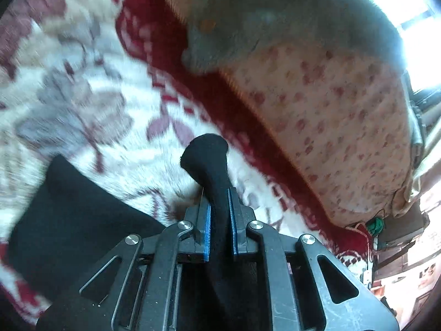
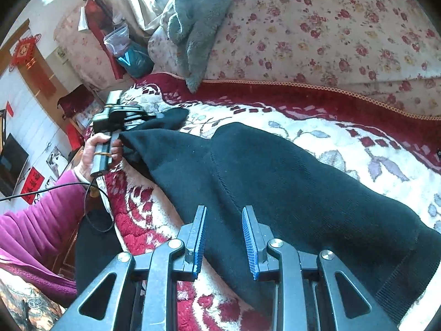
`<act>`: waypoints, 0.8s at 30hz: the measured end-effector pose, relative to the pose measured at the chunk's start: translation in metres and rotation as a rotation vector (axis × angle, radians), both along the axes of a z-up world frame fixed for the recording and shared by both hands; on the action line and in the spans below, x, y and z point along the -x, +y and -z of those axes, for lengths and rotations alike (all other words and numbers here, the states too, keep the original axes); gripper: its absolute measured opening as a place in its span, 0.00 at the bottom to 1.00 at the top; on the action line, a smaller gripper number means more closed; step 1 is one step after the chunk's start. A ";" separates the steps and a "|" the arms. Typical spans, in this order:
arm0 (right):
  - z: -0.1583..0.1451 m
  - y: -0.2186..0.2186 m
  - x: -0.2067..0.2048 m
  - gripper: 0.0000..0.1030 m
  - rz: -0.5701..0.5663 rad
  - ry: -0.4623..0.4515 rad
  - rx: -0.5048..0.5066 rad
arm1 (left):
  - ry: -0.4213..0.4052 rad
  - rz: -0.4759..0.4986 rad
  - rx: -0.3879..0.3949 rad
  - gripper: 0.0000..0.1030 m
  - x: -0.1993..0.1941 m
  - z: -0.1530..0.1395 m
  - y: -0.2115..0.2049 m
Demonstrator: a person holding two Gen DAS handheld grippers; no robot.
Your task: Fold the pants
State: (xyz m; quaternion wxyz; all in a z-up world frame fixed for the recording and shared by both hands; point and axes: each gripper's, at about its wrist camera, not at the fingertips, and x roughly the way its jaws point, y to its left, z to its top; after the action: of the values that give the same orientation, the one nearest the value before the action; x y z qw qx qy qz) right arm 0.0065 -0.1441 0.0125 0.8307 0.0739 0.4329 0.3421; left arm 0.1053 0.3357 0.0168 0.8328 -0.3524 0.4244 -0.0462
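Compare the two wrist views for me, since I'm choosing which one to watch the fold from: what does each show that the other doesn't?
Left wrist only: a close look at the left gripper shut on a bunched end of the pants.

Right wrist only: the right gripper, jaws apart over the pants, the pants stretched across the blanket, and the hand and purple sleeve.

Both: the pants, blanket, floral bedding and grey fleece.
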 end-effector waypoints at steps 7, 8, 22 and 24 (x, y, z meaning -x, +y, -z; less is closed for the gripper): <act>0.001 -0.013 0.001 0.24 0.035 0.004 -0.022 | -0.173 -0.205 -0.095 0.09 0.086 -0.038 0.048; 0.002 -0.013 0.001 0.24 0.037 0.002 -0.018 | -0.153 -0.238 -0.107 0.09 0.094 -0.031 0.054; -0.009 0.000 -0.007 0.41 -0.005 0.012 0.105 | -0.062 -0.269 -0.115 0.09 0.117 0.007 0.056; 0.000 -0.026 0.009 0.41 0.039 0.068 0.123 | -0.065 -0.266 -0.126 0.09 0.114 0.005 0.056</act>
State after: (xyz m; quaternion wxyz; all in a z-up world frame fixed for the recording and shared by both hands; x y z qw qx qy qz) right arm -0.0021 -0.1696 0.0130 0.8250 0.0429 0.4796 0.2958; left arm -0.0090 0.3915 0.0122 0.8653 -0.3509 0.3490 0.0799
